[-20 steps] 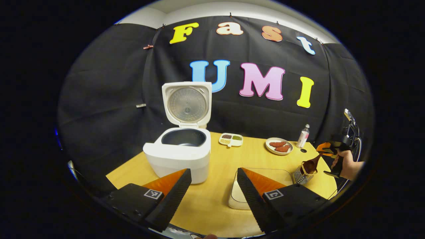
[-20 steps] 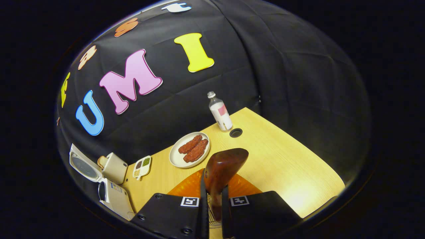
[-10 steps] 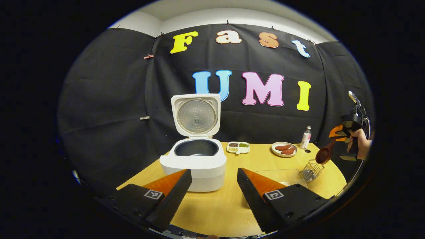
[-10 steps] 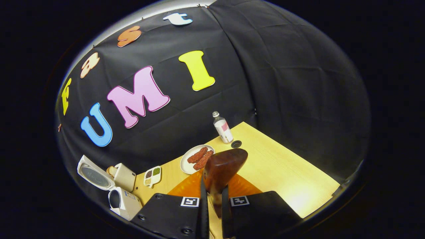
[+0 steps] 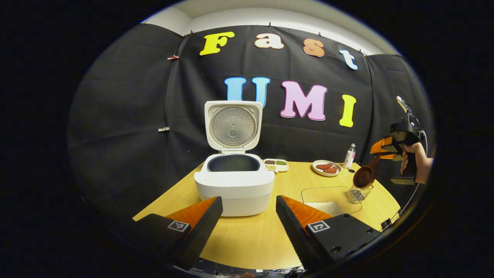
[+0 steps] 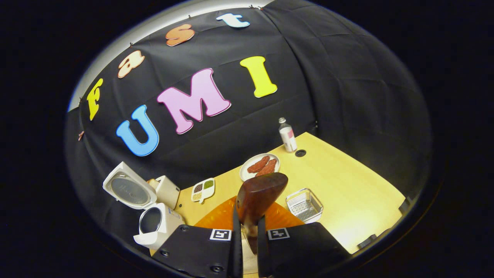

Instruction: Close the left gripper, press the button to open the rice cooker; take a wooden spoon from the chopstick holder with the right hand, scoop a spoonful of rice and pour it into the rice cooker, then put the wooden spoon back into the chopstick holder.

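Observation:
The white rice cooker (image 5: 234, 185) (image 6: 156, 224) stands on the table with its lid (image 5: 232, 125) up and its dark pot empty. My left gripper (image 5: 247, 220) hovers open in front of it, holding nothing. My right gripper (image 6: 250, 241) is shut on the handle of the brown wooden spoon (image 6: 257, 199). From the left gripper view, the right gripper (image 5: 386, 148) and the spoon (image 5: 364, 177) hang above the wire chopstick holder (image 5: 357, 193) (image 6: 305, 204) at the table's right. A clear tray of rice (image 5: 328, 200) lies beside the holder.
A plate of reddish food (image 5: 326, 168) (image 6: 259, 166), a small divided dish (image 5: 276, 164) (image 6: 203, 189) and a small bottle (image 5: 349, 155) (image 6: 287, 137) sit along the back of the wooden table (image 5: 247, 239). A hand (image 5: 413, 162) holds the right gripper.
My right gripper has lifted the spoon up out of the chopstick holder, which now shows below it. My left gripper has drawn back from the cooker and stayed open.

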{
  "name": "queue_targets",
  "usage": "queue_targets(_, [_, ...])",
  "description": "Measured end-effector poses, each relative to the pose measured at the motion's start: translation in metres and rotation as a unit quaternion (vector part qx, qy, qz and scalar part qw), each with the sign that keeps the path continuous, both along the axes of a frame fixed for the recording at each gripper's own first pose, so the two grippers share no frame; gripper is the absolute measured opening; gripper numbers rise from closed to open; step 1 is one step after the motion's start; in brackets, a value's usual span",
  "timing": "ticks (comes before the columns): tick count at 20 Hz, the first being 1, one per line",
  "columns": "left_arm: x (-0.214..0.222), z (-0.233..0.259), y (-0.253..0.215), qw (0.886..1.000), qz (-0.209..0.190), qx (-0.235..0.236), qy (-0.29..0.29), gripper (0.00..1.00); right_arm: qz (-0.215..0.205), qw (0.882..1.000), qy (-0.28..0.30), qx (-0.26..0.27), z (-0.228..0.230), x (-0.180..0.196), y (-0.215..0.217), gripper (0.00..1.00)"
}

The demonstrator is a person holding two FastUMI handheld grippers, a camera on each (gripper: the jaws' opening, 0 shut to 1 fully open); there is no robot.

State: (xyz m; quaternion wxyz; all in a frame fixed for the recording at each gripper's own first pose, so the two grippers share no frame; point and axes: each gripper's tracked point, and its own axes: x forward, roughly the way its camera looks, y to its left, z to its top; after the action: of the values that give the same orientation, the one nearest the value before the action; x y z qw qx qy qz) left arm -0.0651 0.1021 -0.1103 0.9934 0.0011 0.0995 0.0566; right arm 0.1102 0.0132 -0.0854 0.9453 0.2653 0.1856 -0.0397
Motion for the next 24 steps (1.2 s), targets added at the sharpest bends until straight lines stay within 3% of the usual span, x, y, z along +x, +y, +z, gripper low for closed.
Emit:
queue_targets(4, [0.005,-0.005,0.008,1.0,-0.024,0.012,-0.001,0.95,0.041,0.999,0.012,-0.001,-0.028,-0.006,0.05,0.19])
queue_targets(9, [0.019,-0.018,0.012,0.998,-0.056,0.005,0.011,0.95,0.032,0.998,0.032,-0.034,-0.081,-0.004,0.064,0.19])
queue_targets(13, [0.017,-0.03,0.022,0.998,-0.058,-0.002,0.021,0.95,0.024,0.995,0.05,-0.088,-0.113,0.0,0.064,0.19])
queue_targets(14, [0.015,-0.033,0.024,0.998,-0.058,-0.008,0.025,0.95,0.024,0.995,0.049,-0.088,-0.116,0.0,0.069,0.14])
queue_targets(15, [0.014,-0.037,0.026,0.998,-0.056,-0.01,0.028,0.96,0.028,0.995,0.048,-0.084,-0.119,-0.002,0.078,0.19])
queue_targets(18, [0.013,-0.037,0.032,0.998,-0.048,-0.03,0.03,0.95,0.047,0.995,0.051,-0.066,-0.129,-0.015,0.109,0.2])
queue_targets(21, [0.016,-0.032,0.036,0.998,-0.041,-0.05,0.023,0.95,0.076,0.992,0.05,-0.084,-0.124,-0.031,0.134,0.19])
queue_targets(24, [0.017,-0.034,0.044,0.998,-0.038,-0.047,0.022,0.95,0.085,0.993,0.072,-0.044,-0.124,-0.039,0.157,0.19])
